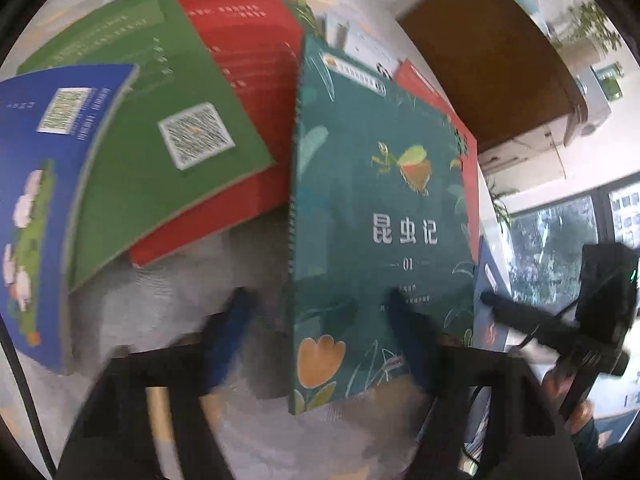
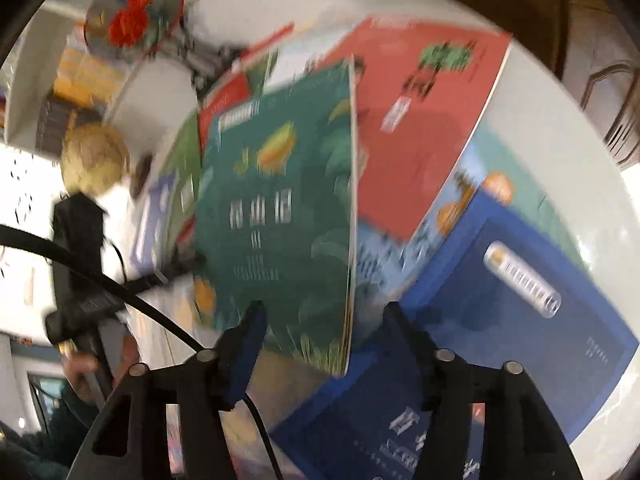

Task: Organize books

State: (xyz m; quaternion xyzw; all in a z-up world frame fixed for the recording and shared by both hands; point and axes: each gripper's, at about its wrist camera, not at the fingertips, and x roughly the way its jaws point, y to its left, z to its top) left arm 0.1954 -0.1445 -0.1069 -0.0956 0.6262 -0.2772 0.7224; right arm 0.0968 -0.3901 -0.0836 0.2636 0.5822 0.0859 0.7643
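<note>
White tabletop [image 1: 224, 264] carries a loose scatter of picture books, with a brown cabinet [image 1: 492, 60] and a window behind it in the left wrist view. Most legible is the teal book [image 1: 376, 208], which stands on its lower edge and tilts: its cover reads 昆虫记 with 01 beneath, above a painted orange tulip and below a small green insect; a white label strip near the top is too blurred to read. Left of it a green book [image 1: 160, 152] lies overlapping a red book [image 1: 248, 80], each face down, the green one showing a QR code; a blue book [image 1: 44, 184] with a second code overlaps the green one. In the right wrist view the teal book [image 2: 280, 216] stands in front of a second red book [image 2: 420, 128], and a dark blue book [image 2: 500, 320] lies flat at the lower right with a white label I cannot read.

The left gripper [image 1: 320, 308] has its blue-padded jaws spread, one on either side of the teal book's left edge, one pad over the cover; whether it touches I cannot tell. The right gripper [image 2: 324, 320] is likewise spread astride the book's lower right corner, pads clear
</note>
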